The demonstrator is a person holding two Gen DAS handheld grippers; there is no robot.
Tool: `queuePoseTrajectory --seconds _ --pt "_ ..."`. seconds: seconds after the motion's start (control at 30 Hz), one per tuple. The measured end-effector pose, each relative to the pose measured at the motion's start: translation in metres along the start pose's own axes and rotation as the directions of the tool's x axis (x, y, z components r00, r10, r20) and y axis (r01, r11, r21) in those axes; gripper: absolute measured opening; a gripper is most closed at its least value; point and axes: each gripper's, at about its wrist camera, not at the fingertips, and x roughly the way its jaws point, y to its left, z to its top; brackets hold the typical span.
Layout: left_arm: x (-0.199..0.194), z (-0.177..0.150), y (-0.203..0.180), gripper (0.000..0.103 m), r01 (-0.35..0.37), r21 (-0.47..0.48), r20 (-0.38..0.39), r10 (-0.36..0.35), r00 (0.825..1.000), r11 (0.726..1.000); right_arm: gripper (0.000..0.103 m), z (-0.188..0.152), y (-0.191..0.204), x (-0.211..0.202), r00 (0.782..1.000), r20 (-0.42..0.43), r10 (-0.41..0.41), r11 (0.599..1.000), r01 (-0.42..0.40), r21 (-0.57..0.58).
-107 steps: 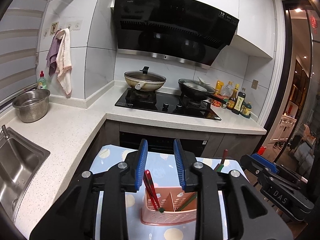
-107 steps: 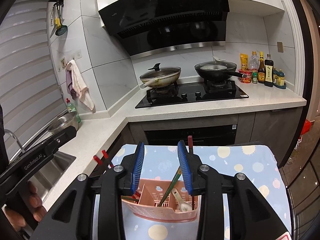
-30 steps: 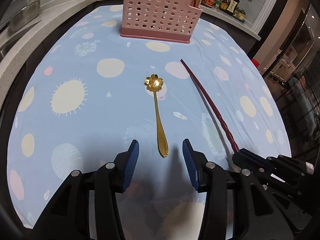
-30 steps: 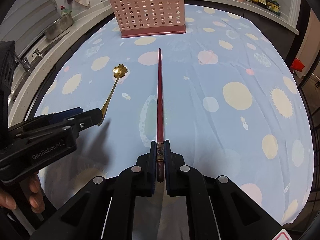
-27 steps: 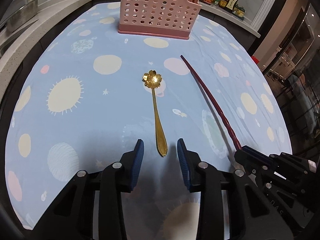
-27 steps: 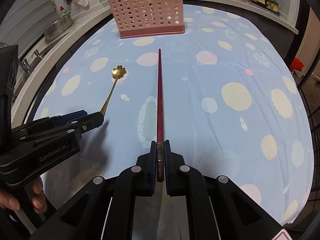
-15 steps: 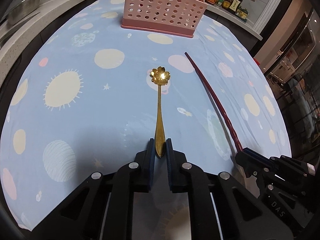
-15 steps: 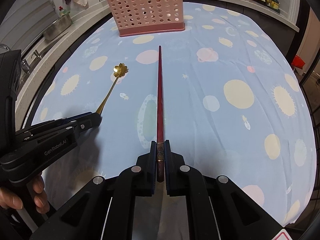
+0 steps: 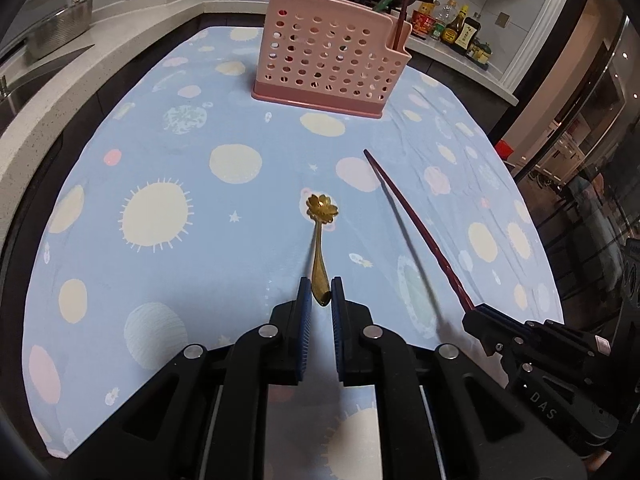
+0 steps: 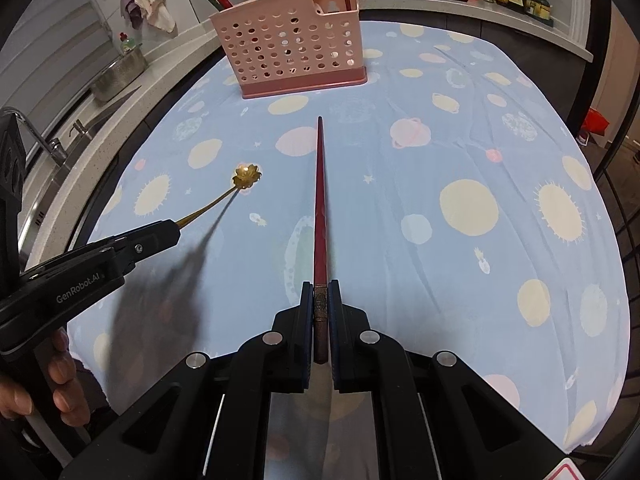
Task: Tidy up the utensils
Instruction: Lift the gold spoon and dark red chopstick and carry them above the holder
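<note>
Between the left gripper pads, the gold spoon handle end sits pinched; the right gripper clamps the red chopstick butt.

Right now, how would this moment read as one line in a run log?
left tool: shut on gold spoon | right tool: shut on red chopstick | pink basket: far end of tablecloth
</note>
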Motion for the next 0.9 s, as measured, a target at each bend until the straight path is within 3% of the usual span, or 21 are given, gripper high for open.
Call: queuePoseTrajectory --seconds 0.3,0.77,0.9 --pt "-0.014 0.012 0.004 0.009 -0.002 -0.008 0.035 0.003 0.999 1.0 0.007 0.008 0.005 -0.01 0.999 0.033 0.021 1.0 -0.021 -0.001" --pt "-0.007 0.011 0.021 0.008 0.015 -0.07 0.004 -0.015 1.0 0.997 0.007 0.004 0.006 -0.007 1.0 0.021 0.022 1.0 -0.022 0.001" --pt "-0.012 0.014 0.018 0.001 0.028 -0.058 0.023 -0.027 0.999 0.998 0.007 0.004 0.007 -0.007 1.0 0.022 0.022 1.0 -0.022 0.0"
